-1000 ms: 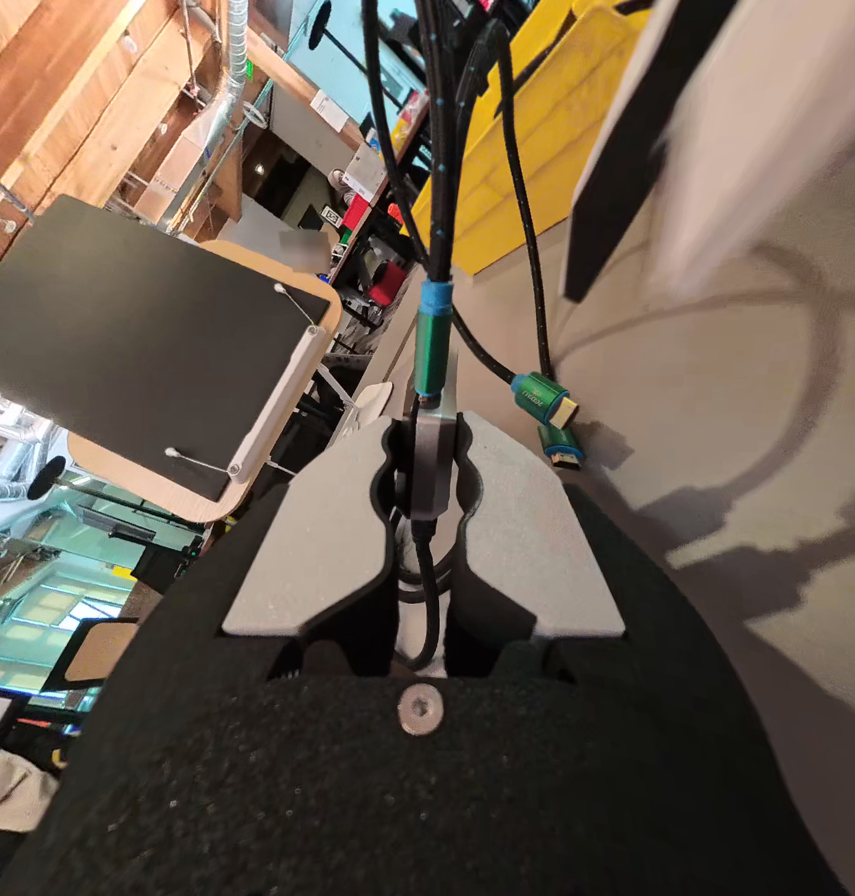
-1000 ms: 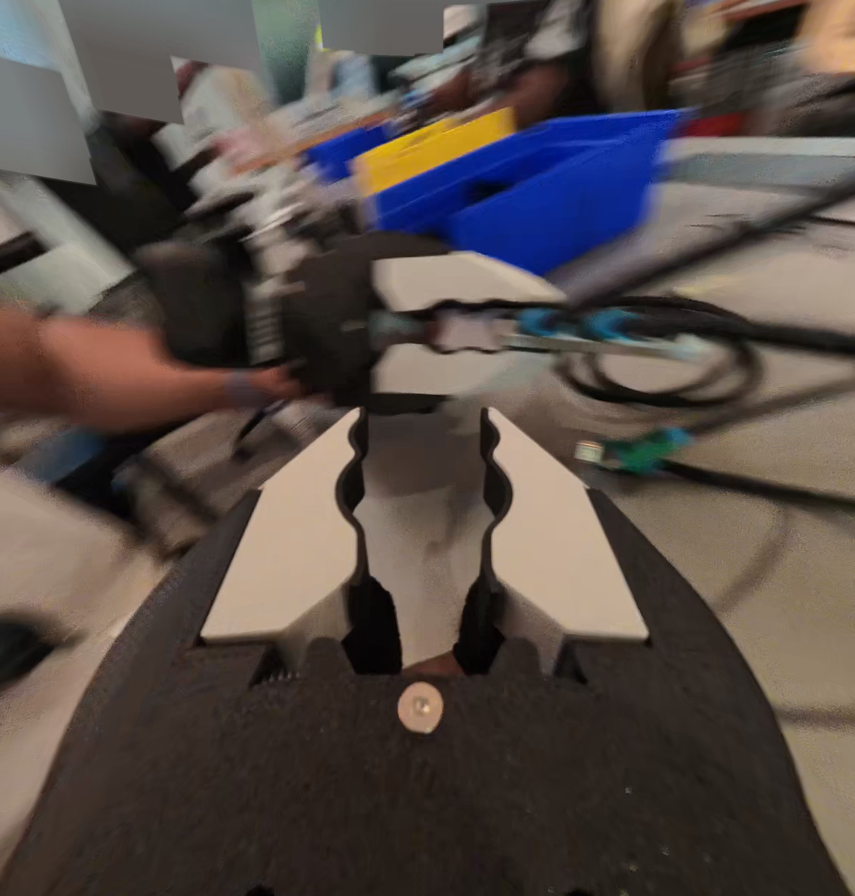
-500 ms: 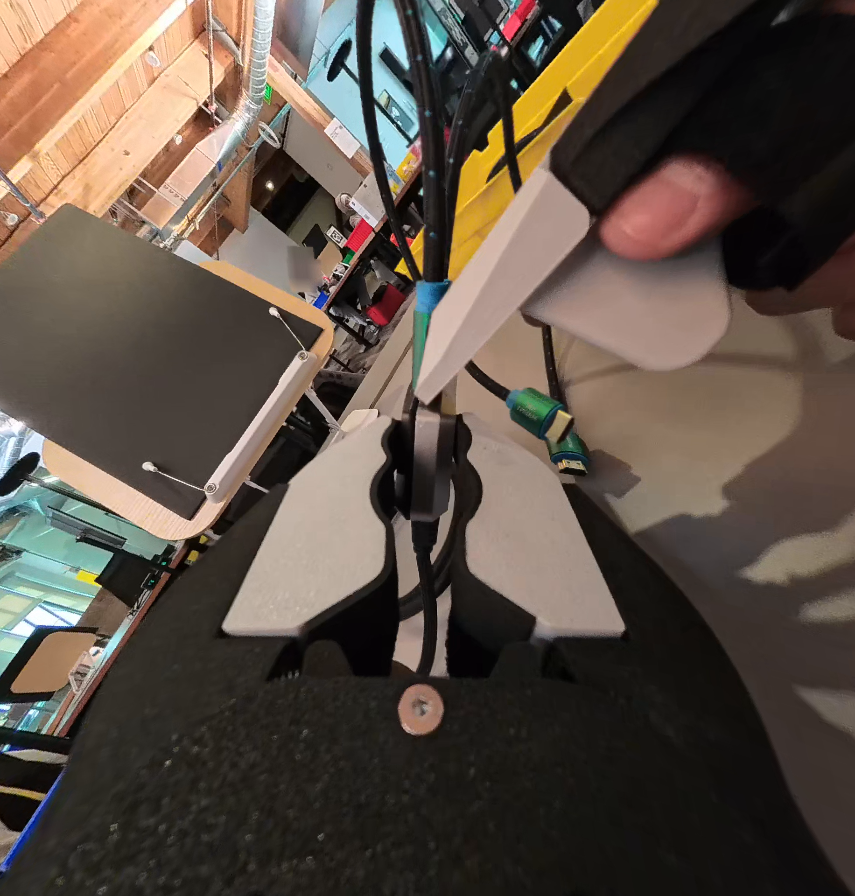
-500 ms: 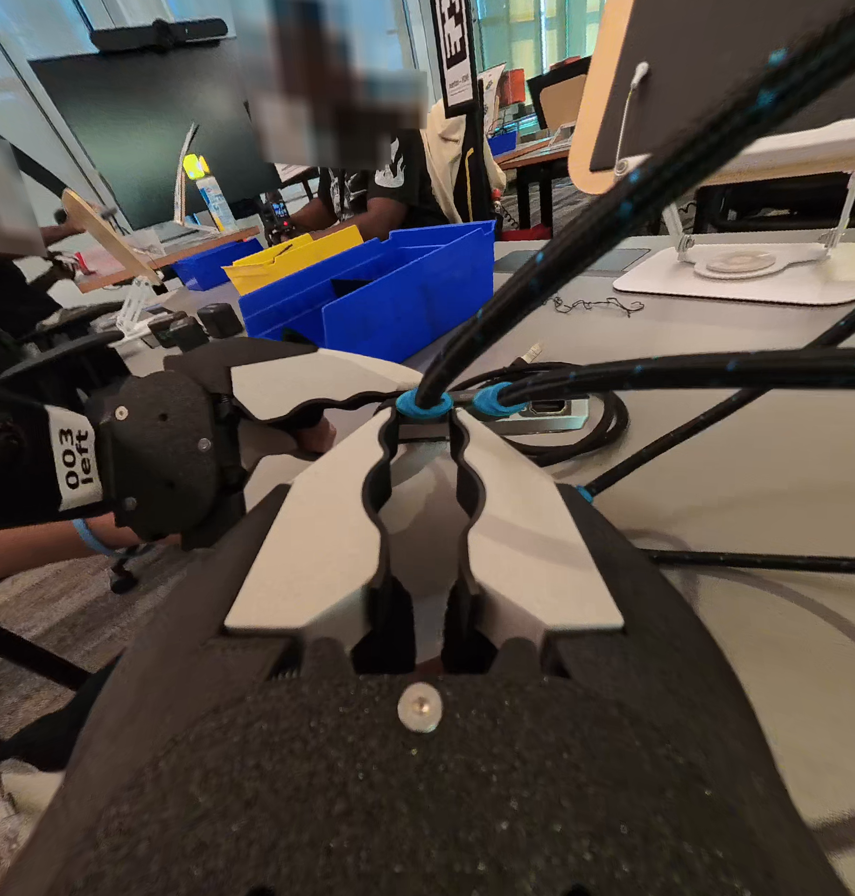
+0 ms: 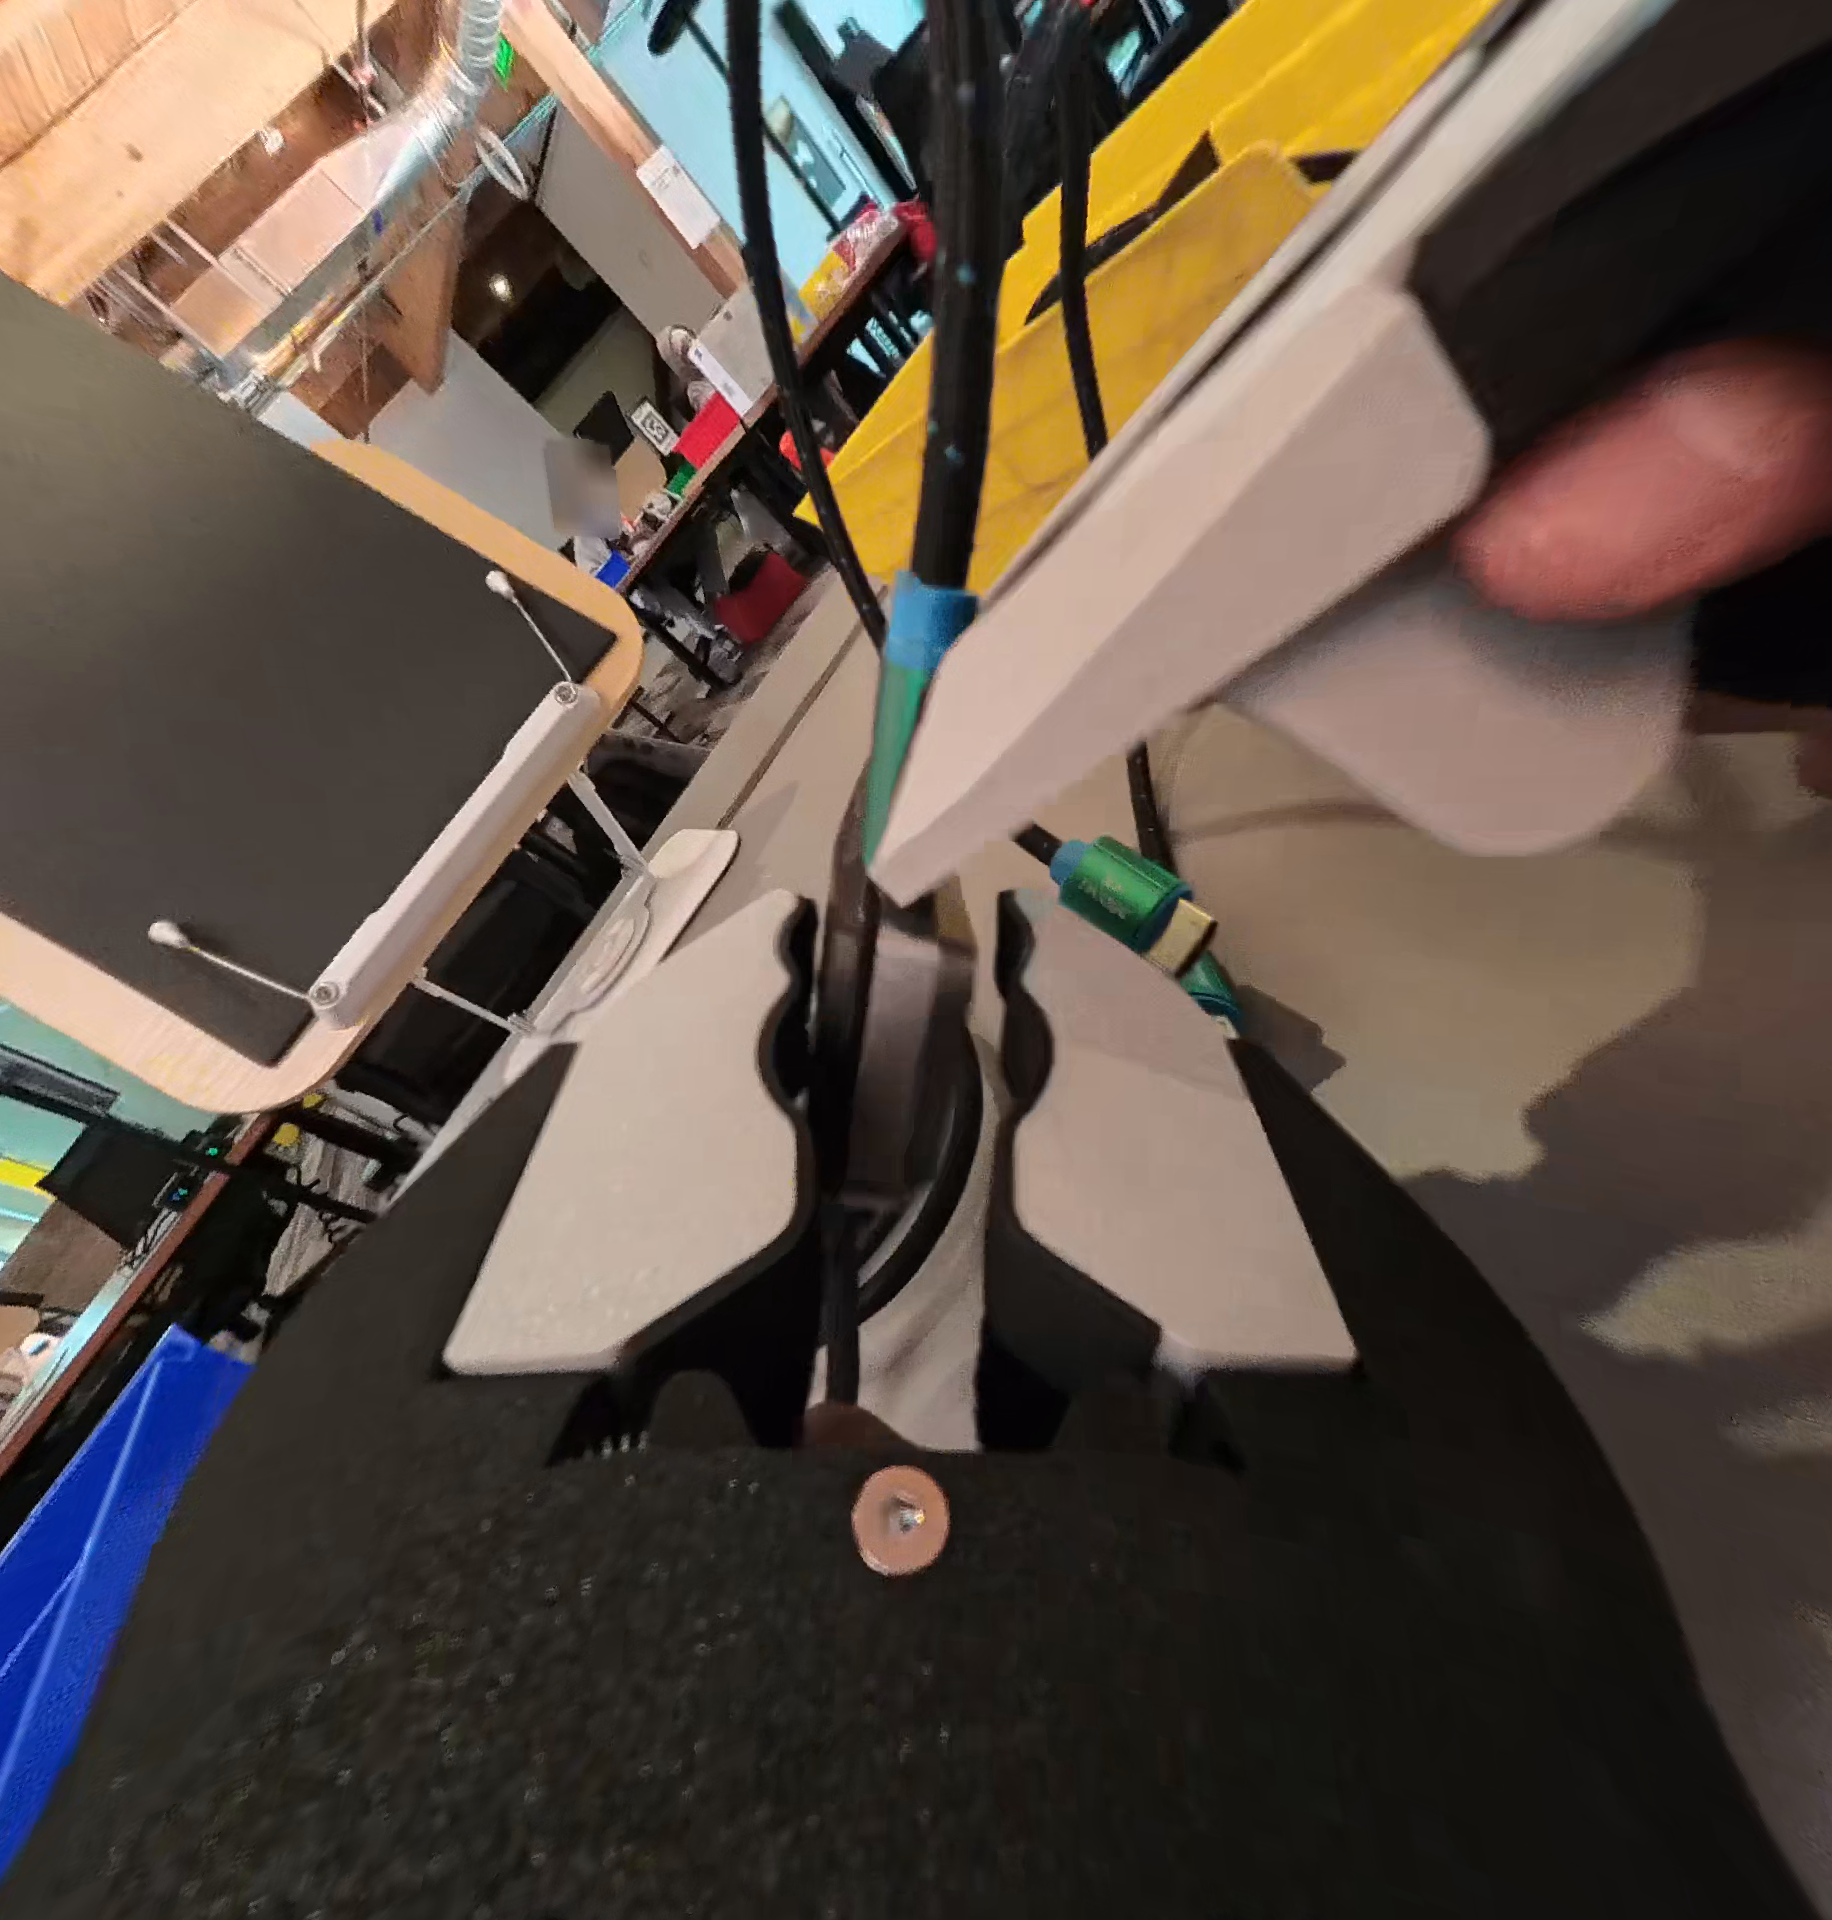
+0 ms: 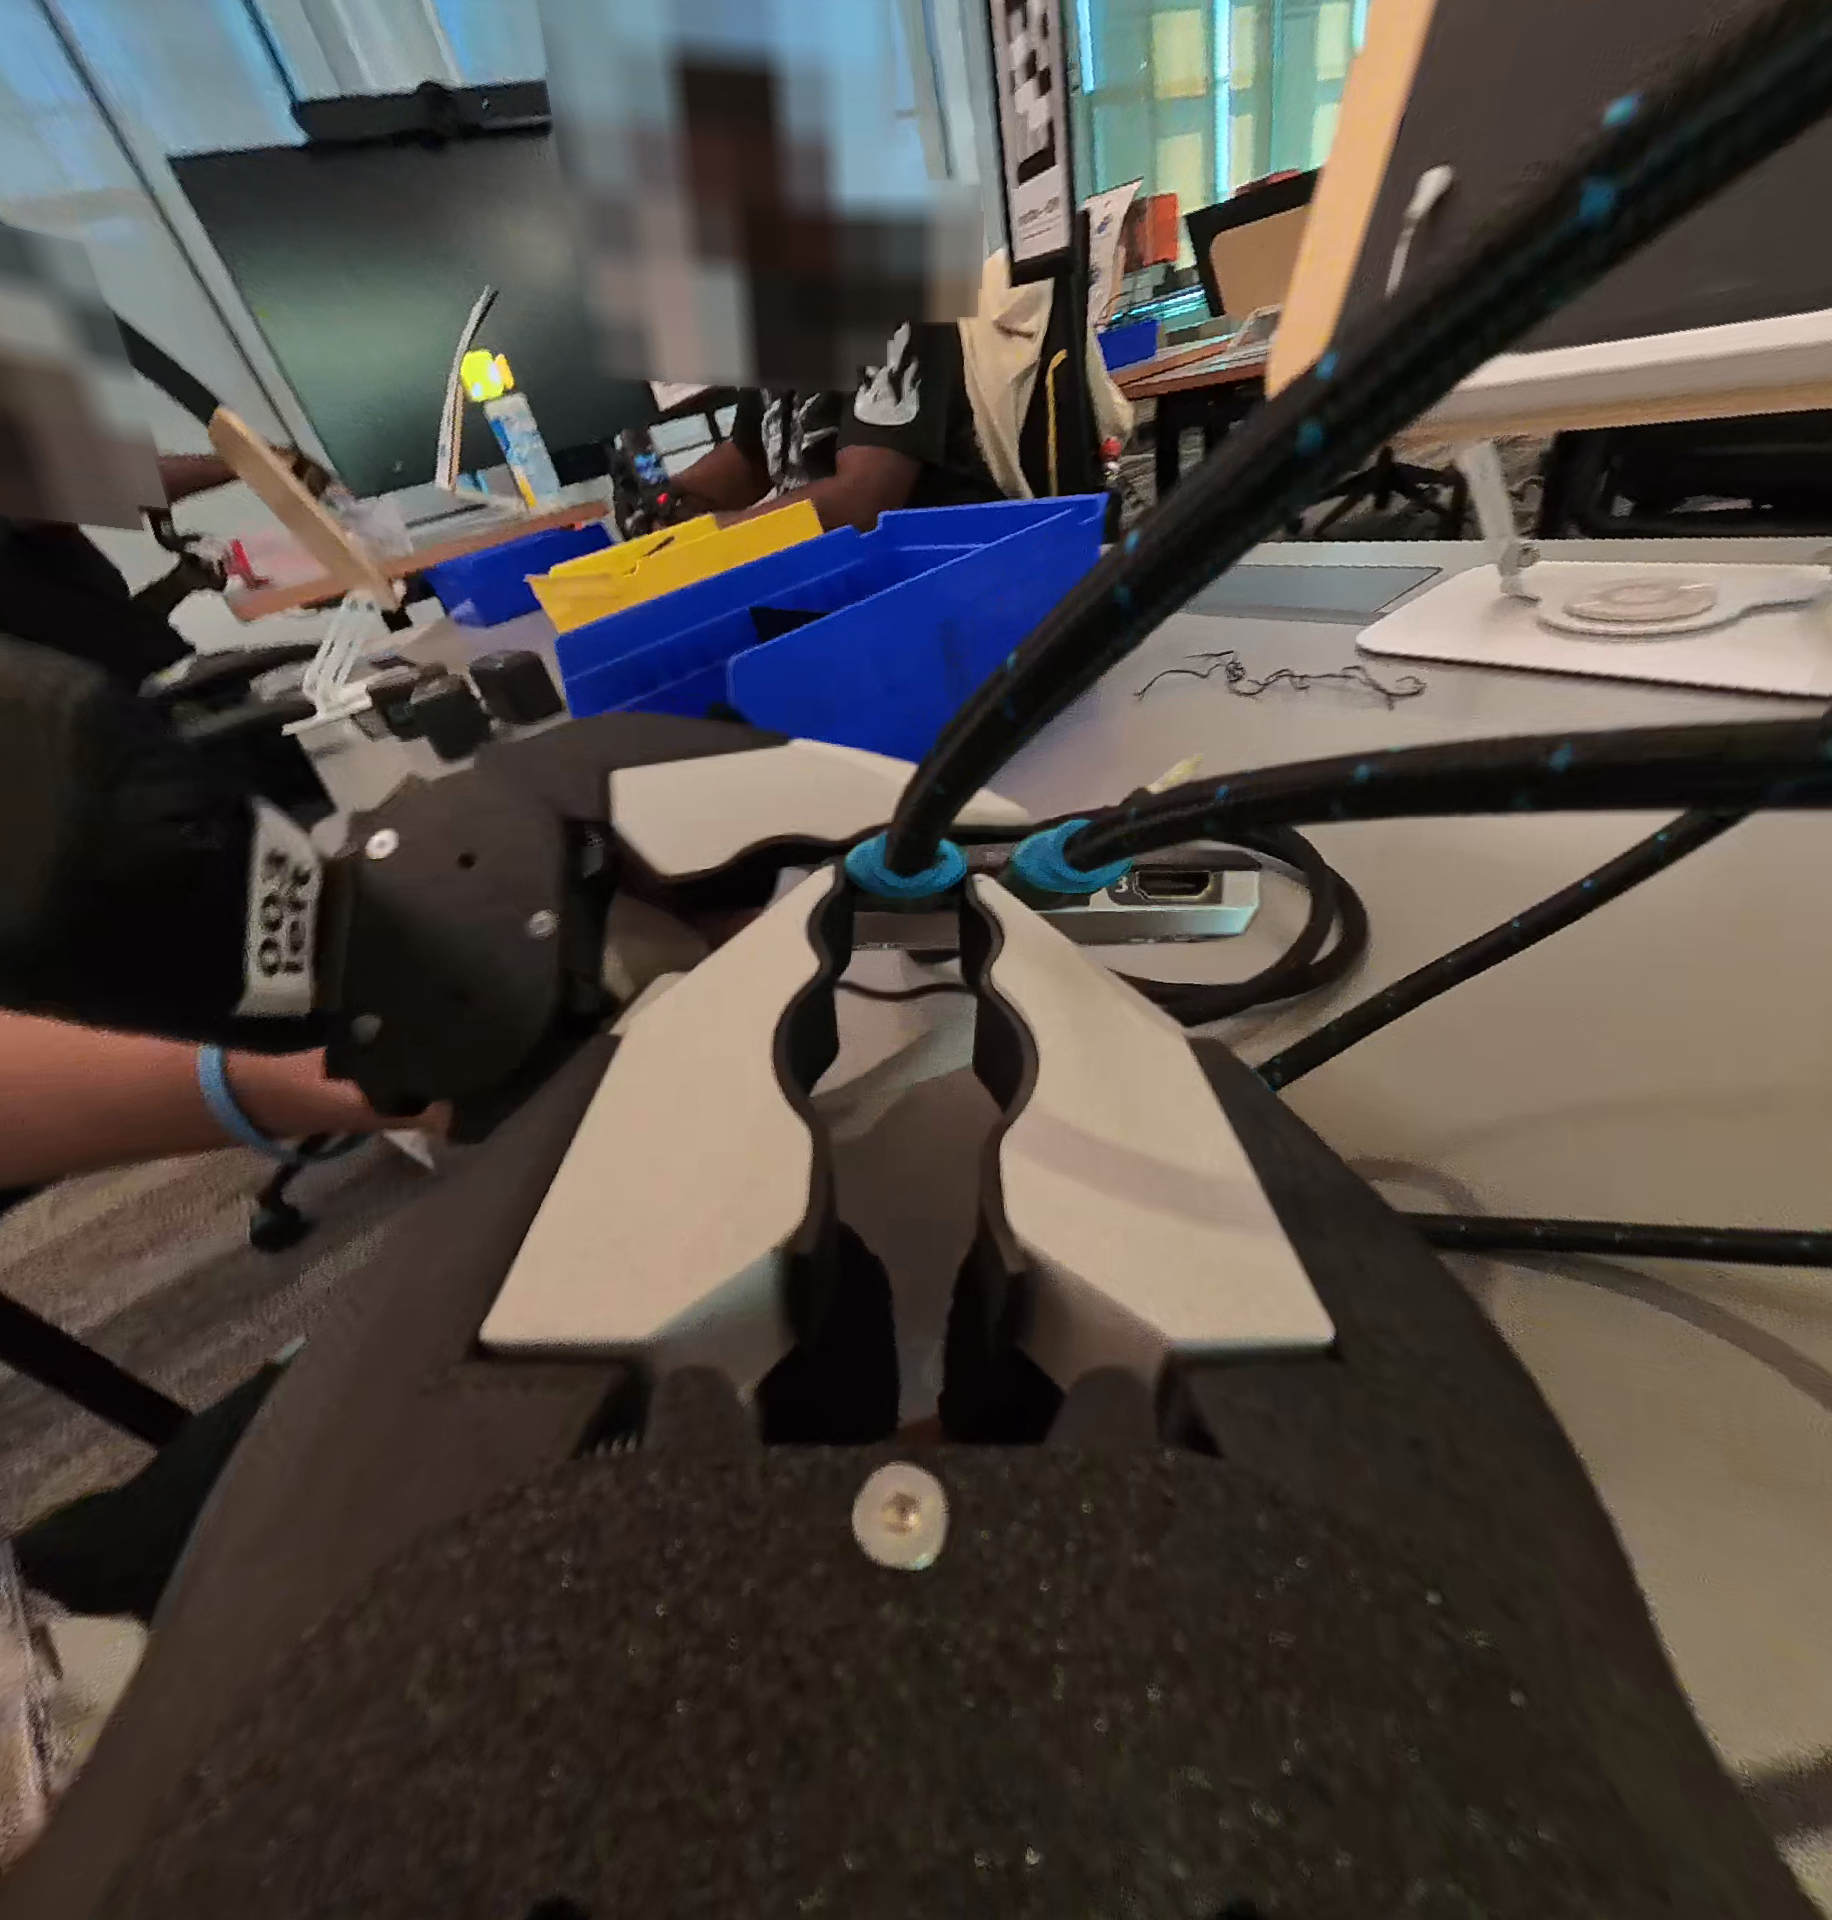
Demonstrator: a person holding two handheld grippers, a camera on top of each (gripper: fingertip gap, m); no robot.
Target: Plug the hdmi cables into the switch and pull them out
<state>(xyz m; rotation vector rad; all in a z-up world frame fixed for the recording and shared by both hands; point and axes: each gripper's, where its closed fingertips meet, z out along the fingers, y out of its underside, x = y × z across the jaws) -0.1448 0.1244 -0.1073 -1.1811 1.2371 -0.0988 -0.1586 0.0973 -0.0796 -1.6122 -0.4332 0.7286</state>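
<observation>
Left wrist view: your left gripper [image 5: 896, 940] stands parted around the grey HDMI switch [image 5: 907, 1039], fingers clear of its sides, gripping nothing. Your right gripper [image 6: 901, 894] brackets the green plug [image 5: 891, 727] of a braided HDMI cable [image 6: 1203, 540] seated in the switch; whether it pinches the plug you cannot tell. Two loose green plugs [image 5: 1130, 899] lie just beside on the tabletop [image 6: 1618, 987], near the blue bin [image 6: 891, 634]

Behind the right gripper [image 6: 899, 904], whose finger [image 5: 1151, 665] covers most of the plugged green connector [image 5: 896, 717], the grey switch [image 6: 1172, 902] shows only its right end, and both braided cables [image 6: 1411, 416] run off the frame's right edge.
</observation>
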